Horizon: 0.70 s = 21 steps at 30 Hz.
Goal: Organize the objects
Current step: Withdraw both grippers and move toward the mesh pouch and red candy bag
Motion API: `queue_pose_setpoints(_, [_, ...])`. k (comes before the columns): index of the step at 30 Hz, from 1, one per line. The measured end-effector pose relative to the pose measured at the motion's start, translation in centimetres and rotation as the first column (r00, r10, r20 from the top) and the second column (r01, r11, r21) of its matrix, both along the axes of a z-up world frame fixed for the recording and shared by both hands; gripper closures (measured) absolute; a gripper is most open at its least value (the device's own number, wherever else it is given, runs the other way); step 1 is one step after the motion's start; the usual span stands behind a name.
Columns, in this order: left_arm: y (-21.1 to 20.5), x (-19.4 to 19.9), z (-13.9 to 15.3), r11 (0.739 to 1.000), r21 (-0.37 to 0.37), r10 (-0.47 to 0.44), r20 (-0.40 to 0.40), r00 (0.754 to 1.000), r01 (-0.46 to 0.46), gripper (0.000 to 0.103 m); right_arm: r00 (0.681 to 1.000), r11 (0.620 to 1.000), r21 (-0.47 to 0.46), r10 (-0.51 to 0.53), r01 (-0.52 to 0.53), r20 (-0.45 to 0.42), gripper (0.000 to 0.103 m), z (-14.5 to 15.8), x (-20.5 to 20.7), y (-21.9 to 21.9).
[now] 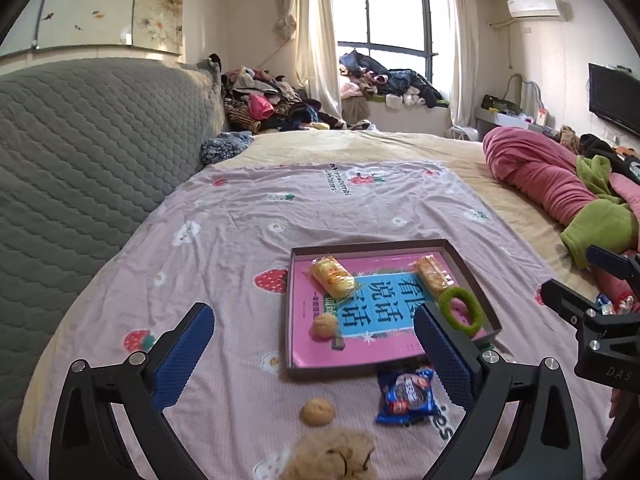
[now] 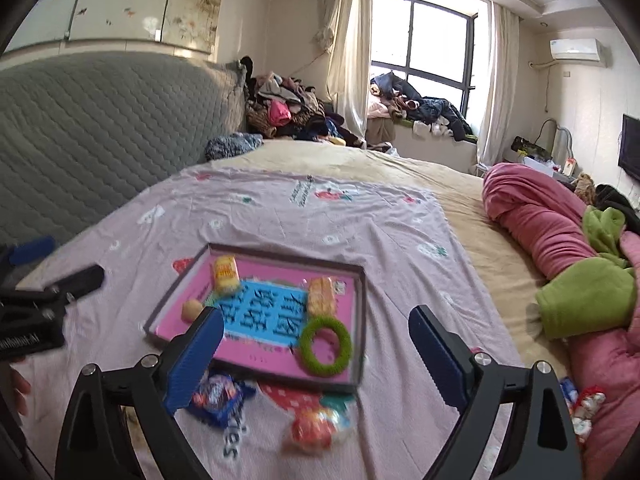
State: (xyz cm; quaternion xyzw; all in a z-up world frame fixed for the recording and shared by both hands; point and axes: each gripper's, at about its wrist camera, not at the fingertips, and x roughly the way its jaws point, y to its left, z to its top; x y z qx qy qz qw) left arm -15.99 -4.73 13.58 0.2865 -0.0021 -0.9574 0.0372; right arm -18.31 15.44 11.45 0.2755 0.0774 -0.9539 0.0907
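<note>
A tan plush toy [image 1: 328, 456] is cut off at six o'clock. The red-and-white packet [image 2: 316, 426] is blurred, perhaps a wrapped snack.

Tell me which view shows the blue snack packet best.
The left wrist view: the blue snack packet lies sharp and almost whole on the sheet, just in front of the tray. In the right wrist view it is blurred and partly hidden behind a tong finger.
</note>
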Motion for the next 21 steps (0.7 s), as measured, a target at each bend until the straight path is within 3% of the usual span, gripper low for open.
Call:
queue_pose_setpoints(11, [-0.5,6.6,4.4,0.999,-0.021,0.04,-0.013,0.999,-0.04,0.003,0.999,1.0,0.031,0.002,-0.001,-0.033,0.004,3.8,6.8,1.1])
queue_pose_setpoints(21, [-0.3,9.8,3.0,0.999,-0.03,0.036,0.047,0.998,-0.034,0.003,0.999,0.999,0.04,-0.032,0.032,0.01,0.004,3.2,9.4,2.5])
